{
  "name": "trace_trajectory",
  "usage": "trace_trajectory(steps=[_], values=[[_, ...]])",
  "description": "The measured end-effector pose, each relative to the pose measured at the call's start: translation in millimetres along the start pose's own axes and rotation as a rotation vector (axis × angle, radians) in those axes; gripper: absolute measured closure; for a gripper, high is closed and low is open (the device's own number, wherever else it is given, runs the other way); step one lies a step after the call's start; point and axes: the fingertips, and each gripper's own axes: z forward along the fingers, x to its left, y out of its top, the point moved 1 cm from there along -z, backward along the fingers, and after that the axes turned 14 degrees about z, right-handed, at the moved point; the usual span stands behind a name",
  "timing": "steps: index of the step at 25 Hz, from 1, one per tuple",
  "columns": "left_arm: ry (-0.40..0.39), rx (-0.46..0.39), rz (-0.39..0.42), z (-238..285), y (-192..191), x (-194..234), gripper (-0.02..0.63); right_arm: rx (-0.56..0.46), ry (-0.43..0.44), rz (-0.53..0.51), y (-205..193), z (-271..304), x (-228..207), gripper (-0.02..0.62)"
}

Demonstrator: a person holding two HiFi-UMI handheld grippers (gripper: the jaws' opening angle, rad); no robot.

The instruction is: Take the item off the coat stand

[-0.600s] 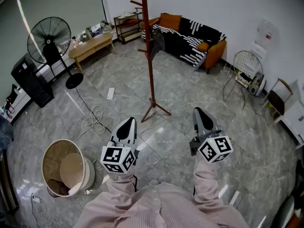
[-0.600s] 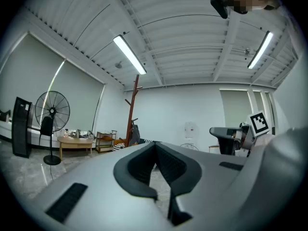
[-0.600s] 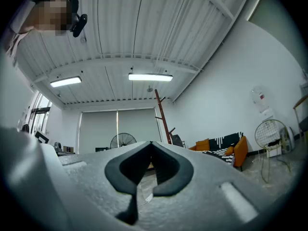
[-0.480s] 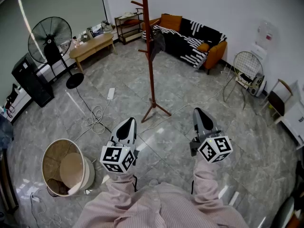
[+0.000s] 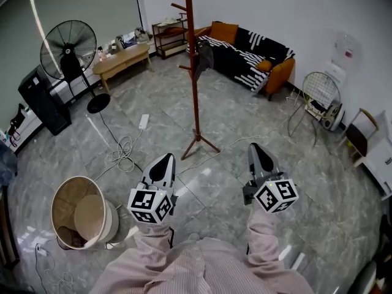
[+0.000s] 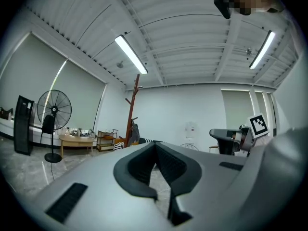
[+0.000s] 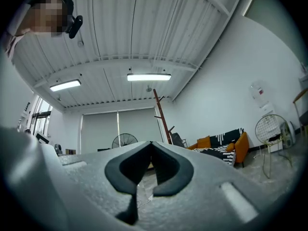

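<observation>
A tall reddish-brown coat stand (image 5: 195,72) rises from the tiled floor a few steps ahead. A dark item (image 5: 204,52) hangs from one of its pegs on the right side. My left gripper (image 5: 163,164) and right gripper (image 5: 260,155) are held low and side by side, well short of the stand. Both point toward it, shut, with nothing between the jaws. In the left gripper view the stand (image 6: 132,112) shows far off with the dark item (image 6: 133,131) on it. In the right gripper view the stand (image 7: 161,114) and the item (image 7: 177,139) are also distant.
A round woven basket (image 5: 82,213) sits at my near left. A cable and power strip (image 5: 142,121) lie on the floor left of the stand. A pedestal fan (image 5: 68,48), a wooden table (image 5: 122,57), a sofa (image 5: 251,51) and a wire chair (image 5: 318,87) line the room.
The head view has shifted slightly, and the stand sits a touch nearer. Both grippers keep their places and stay shut.
</observation>
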Motion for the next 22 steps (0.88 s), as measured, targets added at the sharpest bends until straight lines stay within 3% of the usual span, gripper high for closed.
trace_trajectory(steps=[9,22], values=[[0.023,0.023,-0.018,-3.1,-11.5,-6.2,0.604,0.056,0.04,-0.01,-13.0,3.5,-3.2,0.584],[0.024,0.042,-0.034,56.6,-27.8,18.5,0.604,0.087,0.024,-0.007,-23.0,60.1,-41.9,0.55]])
